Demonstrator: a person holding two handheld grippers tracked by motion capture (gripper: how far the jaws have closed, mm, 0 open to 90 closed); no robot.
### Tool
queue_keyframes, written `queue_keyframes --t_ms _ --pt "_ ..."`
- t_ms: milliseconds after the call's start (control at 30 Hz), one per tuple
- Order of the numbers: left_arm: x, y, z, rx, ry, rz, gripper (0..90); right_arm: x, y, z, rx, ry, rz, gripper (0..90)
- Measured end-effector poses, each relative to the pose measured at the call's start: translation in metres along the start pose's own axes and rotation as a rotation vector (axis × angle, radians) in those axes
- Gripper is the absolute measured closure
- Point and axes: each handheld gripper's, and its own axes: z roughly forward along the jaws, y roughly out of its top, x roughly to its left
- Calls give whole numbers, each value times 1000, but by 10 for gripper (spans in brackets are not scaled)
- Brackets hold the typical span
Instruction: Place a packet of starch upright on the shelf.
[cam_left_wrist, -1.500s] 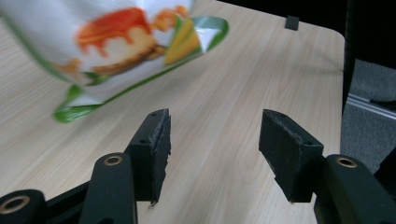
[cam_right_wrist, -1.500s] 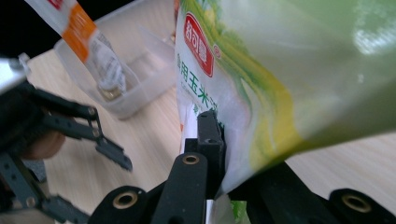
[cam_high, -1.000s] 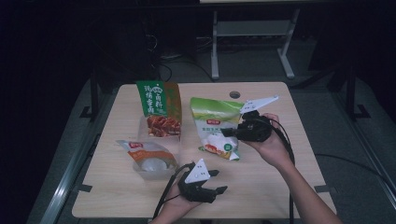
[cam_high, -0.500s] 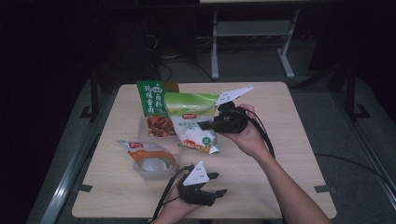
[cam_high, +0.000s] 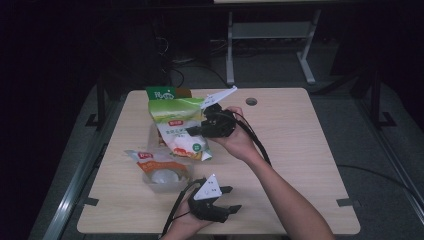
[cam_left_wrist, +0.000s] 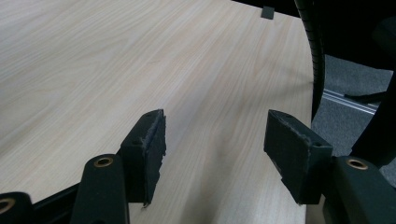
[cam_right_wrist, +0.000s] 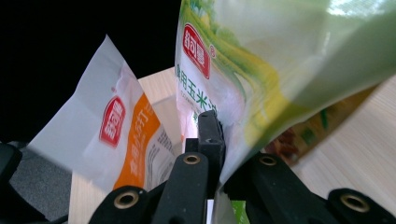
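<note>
The green bag (cam_high: 181, 126) hangs above the table's (cam_high: 300, 150) far left part, pinched at its edge by my right gripper (cam_high: 200, 131). The orange-and-white bag (cam_high: 161, 169) lies just below it. My left gripper (cam_high: 232, 199) rests near the front edge, jaws spread over bare wood.

Table (cam_high: 300, 150) in middle of room, person's forearms entering from near edge. Right gripper (cam_high: 197, 131) over table centre, corn pouch (cam_high: 180, 127) hanging at its left, lifted off tabletop. Behind pouch, boxed packet (cam_high: 162, 93) partly hidden. Nearer and left of pouch, flat bag (cam_high: 160, 167) lying on table. Left gripper (cam_high: 231, 199) at near edge, right of flat bag, over bare tabletop.
</note>
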Motion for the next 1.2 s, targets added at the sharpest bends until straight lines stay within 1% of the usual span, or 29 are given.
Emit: queue_keyframes --t_ms 100,200,300,333,367,400,467,533,567,633,733,767,800,833,867,900,967,1000,1033,1100,1200 --pt "-1 1 -2 2 5 10 368 1 3 12 -3 7 0 875" --pt "-2 1 -5 9 18 34 367 1 4 23 -4 21 1 875" --pt "-3 0 -7 10 20 34 368 0 4 34 2 28 2 875" --pt "-4 -1 -7 -3 16 23 368 0 4 38 5 31 -1 876" --pt "-5 -1 -8 5 13 25 368 0 4 41 8 34 -7 876" --pt "-5 -2 -9 0 17 26 368 0 4 44 7 36 -4 876" --pt "-6 -3 -10 6 11 28 368 -1 3 50 6 45 0 876" --pt "-8 -5 -11 4 8 18 368 -2 2 57 7 58 6 876" --pt "-8 -5 -11 11 2 19 368 -2 1 60 10 57 5 876" --pt "-8 -7 -11 8 0 18 367 -2 0 65 18 60 0 876" --pt "-8 -7 -12 12 -5 13 365 -2 -1 70 10 60 0 876" --pt "-7 -8 -12 6 -6 12 364 -3 -1 71 2 64 3 876" --pt "-6 -8 -12 4 -8 19 364 -3 -2 72 -3 72 11 877" --pt "-6 -8 -13 7 -9 9 364 -3 -3 74 -10 76 12 877" --pt "-6 -8 -13 4 -7 14 364 -3 -4 76 -6 66 8 877" --pt "-6 -9 -13 -1 -6 10 364 -2 -6 78 3 64 15 877" --pt "-6 -9 -14 -3 -7 8 364 -3 -10 84 15 55 8 877" --pt "-6 -9 -14 -3 -7 9 363 -3 -13 86 16 54 13 877" --pt "-6 -9 -14 -4 -6 10 363 -5 -15 87 8 60 24 877" --pt "-6 -9 -14 3 -8 12 363 -7 -17 86 -9 54 39 877" --pt "-6 -10 -13 6 -10 14 363 -7 -20 88 -11 50 44 876"
